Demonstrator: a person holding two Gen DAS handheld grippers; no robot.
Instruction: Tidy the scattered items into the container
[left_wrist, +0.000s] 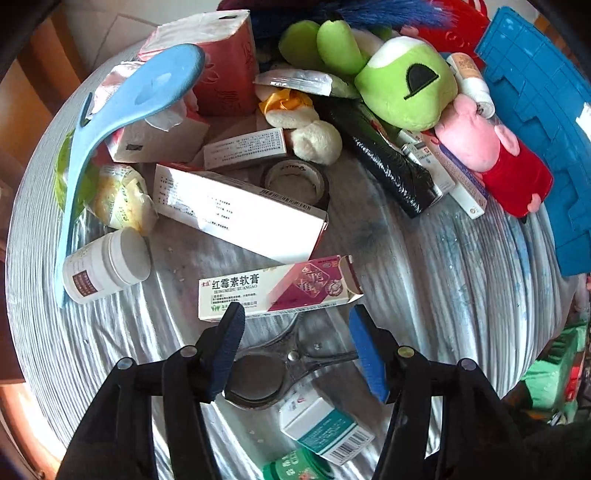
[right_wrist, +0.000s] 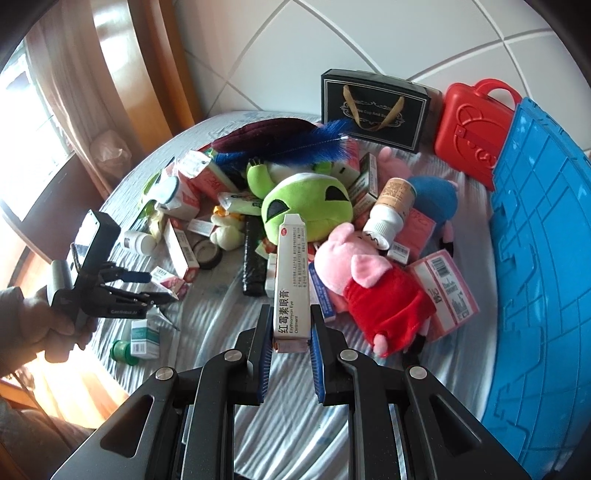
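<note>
The left gripper (left_wrist: 295, 314) is seen with its jaws standing apart and nothing between the pads; the erythromycin ointment box (left_wrist: 277, 290) lies just beyond the fingertips, at twelve o'clock from them. Metal scissors (left_wrist: 280, 362) lie on the striped sheet (left_wrist: 461, 280) beneath the jaws. The right gripper (right_wrist: 290, 332) is clamped on an eye ointment box (right_wrist: 290, 280), held lengthwise and pointing to twelve o'clock. The blue container (right_wrist: 546, 258) is found at three o'clock in the right wrist view, just beyond the pink pig plush (right_wrist: 373, 280).
</note>
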